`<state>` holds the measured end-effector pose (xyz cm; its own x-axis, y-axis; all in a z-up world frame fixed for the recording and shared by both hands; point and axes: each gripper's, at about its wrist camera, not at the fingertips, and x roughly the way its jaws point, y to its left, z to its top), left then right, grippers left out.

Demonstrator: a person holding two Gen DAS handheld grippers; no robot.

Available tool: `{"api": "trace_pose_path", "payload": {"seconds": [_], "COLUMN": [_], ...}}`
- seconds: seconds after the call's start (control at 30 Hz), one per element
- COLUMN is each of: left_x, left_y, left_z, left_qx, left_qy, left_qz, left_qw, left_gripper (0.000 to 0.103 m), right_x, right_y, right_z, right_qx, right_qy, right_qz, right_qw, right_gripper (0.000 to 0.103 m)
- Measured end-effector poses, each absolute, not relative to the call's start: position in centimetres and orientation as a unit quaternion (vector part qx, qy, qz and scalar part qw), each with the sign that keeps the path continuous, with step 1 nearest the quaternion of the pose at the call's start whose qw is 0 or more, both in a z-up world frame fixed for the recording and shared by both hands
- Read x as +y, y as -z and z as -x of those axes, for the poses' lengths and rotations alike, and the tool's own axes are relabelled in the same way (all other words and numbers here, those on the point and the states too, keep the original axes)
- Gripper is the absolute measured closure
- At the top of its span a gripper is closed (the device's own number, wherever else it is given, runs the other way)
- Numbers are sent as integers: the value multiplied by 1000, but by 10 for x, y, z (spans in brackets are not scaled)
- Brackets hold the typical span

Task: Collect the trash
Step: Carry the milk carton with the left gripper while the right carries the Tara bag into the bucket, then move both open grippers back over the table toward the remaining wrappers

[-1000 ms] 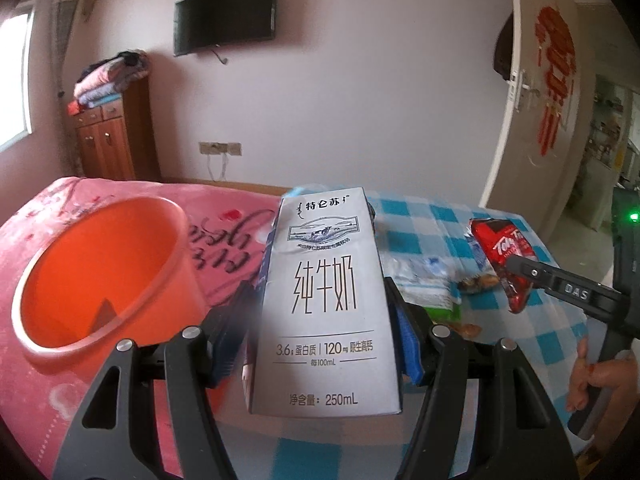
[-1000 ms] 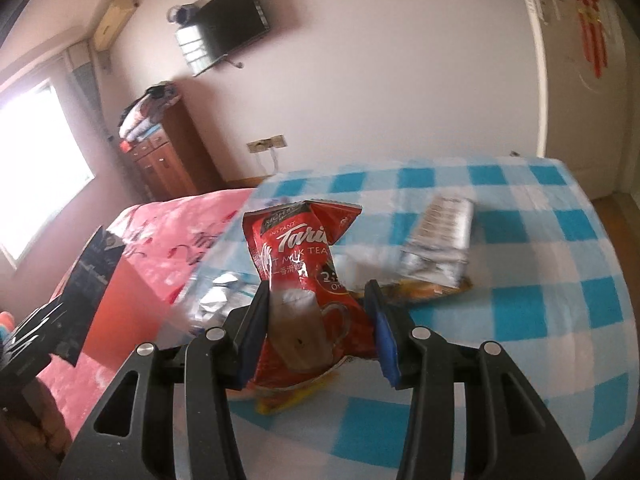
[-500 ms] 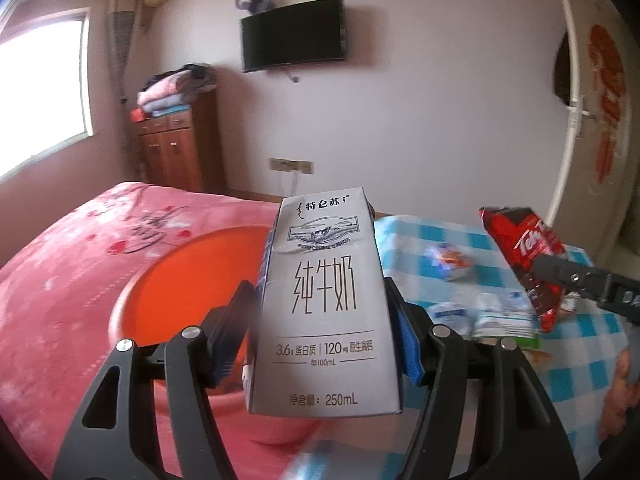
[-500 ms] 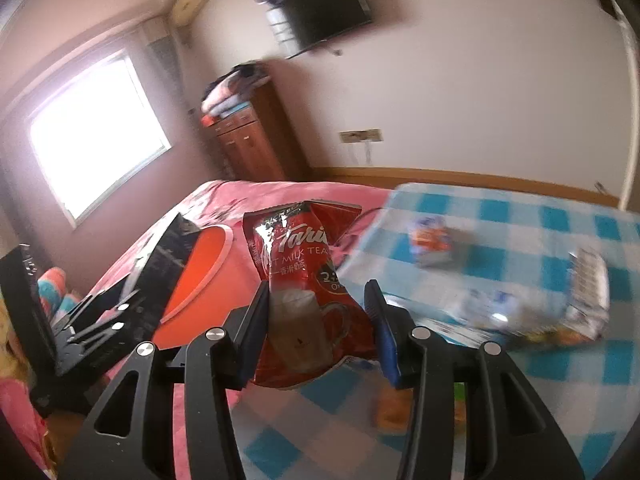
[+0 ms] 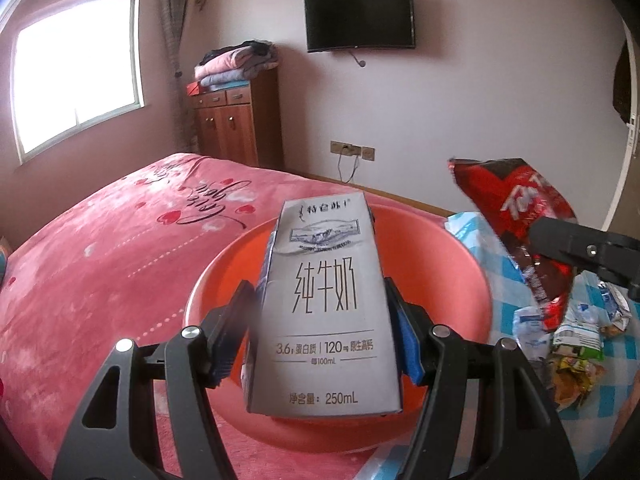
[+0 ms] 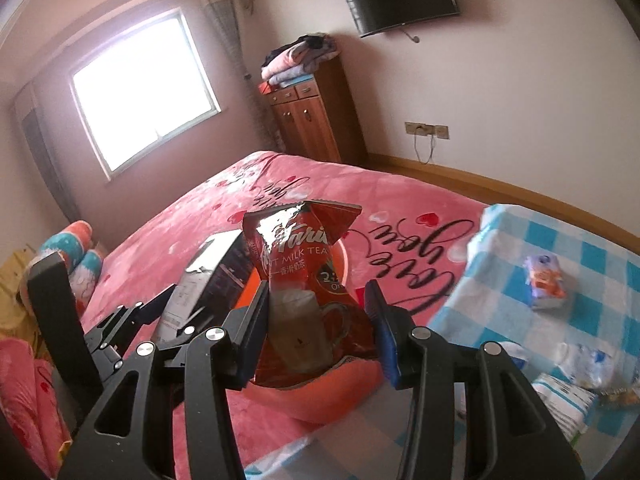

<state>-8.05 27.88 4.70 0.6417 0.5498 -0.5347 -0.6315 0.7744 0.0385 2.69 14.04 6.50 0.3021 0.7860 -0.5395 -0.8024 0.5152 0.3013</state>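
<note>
My left gripper is shut on a grey 250 mL milk carton, held upright in front of and above the orange basin on the bed. My right gripper is shut on a red milk tea packet, with the basin's rim just below and behind it. In the left wrist view the red packet hangs at the right, beside the basin. In the right wrist view the carton shows at the left, over the basin.
A blue-checked cloth lies right of the basin with several wrappers on it. The pink blanket covers the bed. A wooden cabinet, a wall TV and a window stand behind.
Both grippers have swung left with their loads, from the checked cloth toward the basin. The basin now sits straight behind the carton, and the red packet has come up to its rim.
</note>
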Motion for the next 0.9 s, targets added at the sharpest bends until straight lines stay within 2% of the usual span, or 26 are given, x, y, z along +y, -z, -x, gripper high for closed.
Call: {"api": "trace_pose_path", "payload": {"seconds": [0.3,0.37,0.43,0.63,0.8,0.9], "left_x": [283,283,284,278,270,266], "left_y": [-41,-37,-34,-30,-31,-33], "left_z": [78,77,76,75,70,67], "left_qx": [273,278,279,282,284,282], "left_qy": [-327,-323,-324,-323,-323,-320], "left_qz": [89,97,99,96,80,73], "left_qw": [901,899,899,898,899,901], "left_gripper": [38,36,25,15,14,14], "right_x": [171,171,166,143,120,109], "right_y": [-57,-56,-57,-61,-59,-56], "right_z": [-27,-28,-28,-27,-28,-28], "right_qx": [330,330,323,299,290,288], "right_qy": [-498,-496,-494,-475,-454,-444], "right_qz": [30,30,21,12,0,-2], "right_qw": [801,803,807,827,842,849], "right_gripper": [53,46,31,23,16,15]}}
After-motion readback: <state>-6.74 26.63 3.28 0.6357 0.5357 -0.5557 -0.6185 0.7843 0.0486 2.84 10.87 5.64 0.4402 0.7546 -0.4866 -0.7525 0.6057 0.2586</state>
